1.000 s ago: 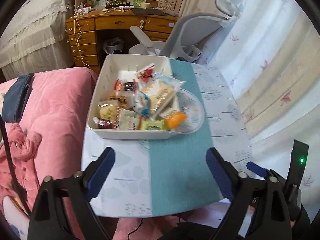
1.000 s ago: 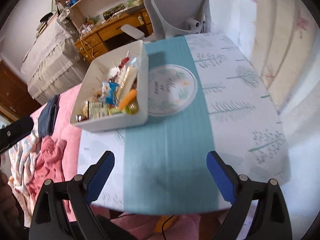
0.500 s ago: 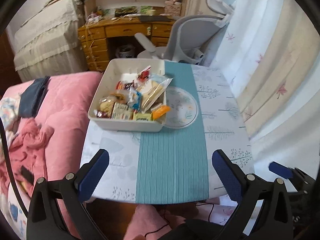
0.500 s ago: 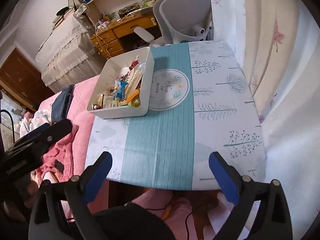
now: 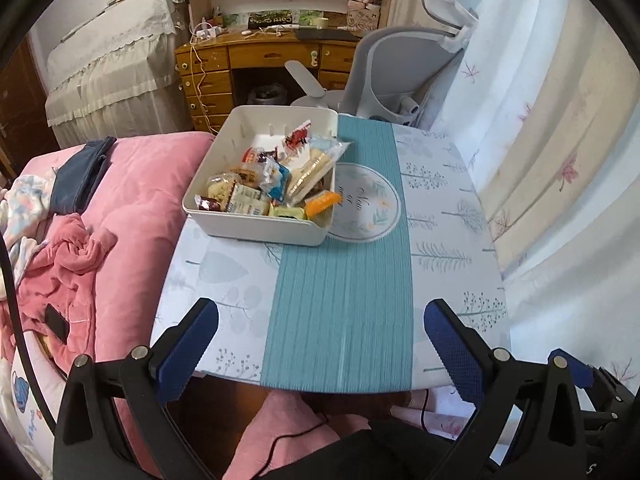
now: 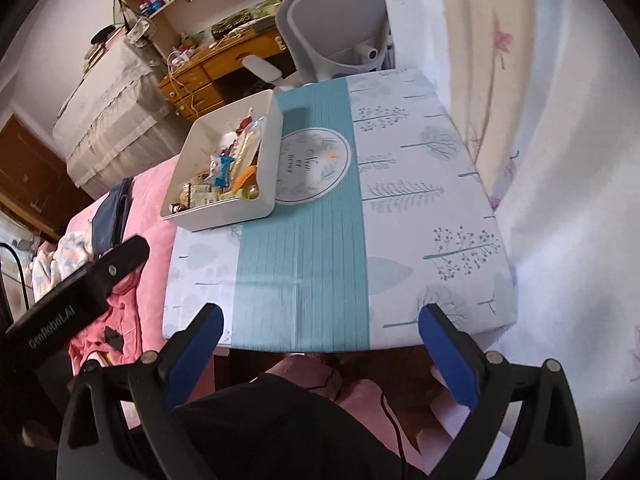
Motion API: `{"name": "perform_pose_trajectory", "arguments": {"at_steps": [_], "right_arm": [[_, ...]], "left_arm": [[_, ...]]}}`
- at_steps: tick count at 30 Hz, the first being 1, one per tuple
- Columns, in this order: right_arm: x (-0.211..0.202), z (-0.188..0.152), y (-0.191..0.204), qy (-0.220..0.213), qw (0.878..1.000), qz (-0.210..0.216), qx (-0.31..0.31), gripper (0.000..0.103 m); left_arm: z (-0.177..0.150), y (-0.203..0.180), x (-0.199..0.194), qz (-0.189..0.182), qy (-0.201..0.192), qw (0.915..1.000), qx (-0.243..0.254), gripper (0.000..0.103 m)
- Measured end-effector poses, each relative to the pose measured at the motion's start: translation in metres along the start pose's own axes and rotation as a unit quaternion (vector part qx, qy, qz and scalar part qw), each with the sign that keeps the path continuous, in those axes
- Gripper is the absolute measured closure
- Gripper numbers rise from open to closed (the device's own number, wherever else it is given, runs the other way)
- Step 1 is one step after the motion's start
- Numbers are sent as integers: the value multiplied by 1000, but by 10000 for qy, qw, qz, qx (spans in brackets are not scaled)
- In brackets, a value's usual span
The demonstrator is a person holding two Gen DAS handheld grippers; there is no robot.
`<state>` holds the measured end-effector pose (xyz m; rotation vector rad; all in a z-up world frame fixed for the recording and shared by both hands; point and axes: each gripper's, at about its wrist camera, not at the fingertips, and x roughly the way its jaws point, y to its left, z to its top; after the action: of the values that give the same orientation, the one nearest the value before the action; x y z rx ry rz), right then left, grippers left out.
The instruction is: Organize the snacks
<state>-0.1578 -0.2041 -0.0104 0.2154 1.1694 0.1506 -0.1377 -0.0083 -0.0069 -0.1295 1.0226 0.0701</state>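
A white bin (image 5: 256,232) stands on the far left part of the small table (image 5: 440,220), filled with several wrapped snacks (image 5: 272,184). A round printed mat (image 5: 368,208) lies flat against the bin's right side on the teal runner. My left gripper (image 5: 320,312) hangs open over the table's near edge, nothing between its blue pads. In the right wrist view the bin (image 6: 224,216), its snacks (image 6: 224,180) and the mat (image 6: 316,164) sit well ahead. My right gripper (image 6: 320,316) is open and empty above the near edge. The left gripper's black body (image 6: 80,280) shows at left.
Pink bedding (image 5: 132,208) with crumpled clothes borders the table's left side. A grey office chair (image 5: 400,64) and a wooden desk (image 5: 248,60) stand behind the table. A pale curtain (image 5: 560,140) hangs along the right. A black cable (image 5: 296,436) runs below the near edge.
Both grippers have drawn back and up from the table, so the bin looks smaller and farther. Both pairs of jaws stand slightly wider than before.
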Motion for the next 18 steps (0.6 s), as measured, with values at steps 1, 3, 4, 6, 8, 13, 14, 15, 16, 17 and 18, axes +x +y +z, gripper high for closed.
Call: {"name": "perform_pose_trajectory", "arguments": {"at_steps": [1,3,4,6,8,13,14,15,16,17,18], "right_arm": [[-1,-1,1,-28,10000,-2,-52,3],[-3,-2,4,-85,9998,-28,-156,0],[-5,-2,4,-135,9997,-49,-201,0],[-5,-2,4,-168,9995,-69,-243,0],[-1,-1,3,-111,9996,-33,-254,0],[5,3,2,0,9996,25,-295,0],[5,4,2,-18,9995,32,-312,0],[5,5,2,-18,9995,35,-316,0],[5,6,2,-13,9995,46,-322,0],[6,7,2,-11,9995,50,-322,0],[6,7,3,-15,9995,46,-319,0]], "left_arm": [[0,-1,-1,3,-16,10000,9,1],[-1,-6,-4,9,-91,9999,62,1],[-1,-9,-4,9,-115,9999,83,1],[-1,-13,-4,-20,-147,9998,114,1],[0,-16,-2,-76,-151,9998,132,1],[4,-23,-1,-31,-170,9996,204,1],[5,-24,-1,-24,-185,9996,212,1],[6,-25,-1,-12,-197,9996,218,1],[7,-26,-1,6,-209,9995,228,1],[7,-27,-1,26,-216,9995,239,1],[8,-28,-1,38,-219,9994,247,1]]}}
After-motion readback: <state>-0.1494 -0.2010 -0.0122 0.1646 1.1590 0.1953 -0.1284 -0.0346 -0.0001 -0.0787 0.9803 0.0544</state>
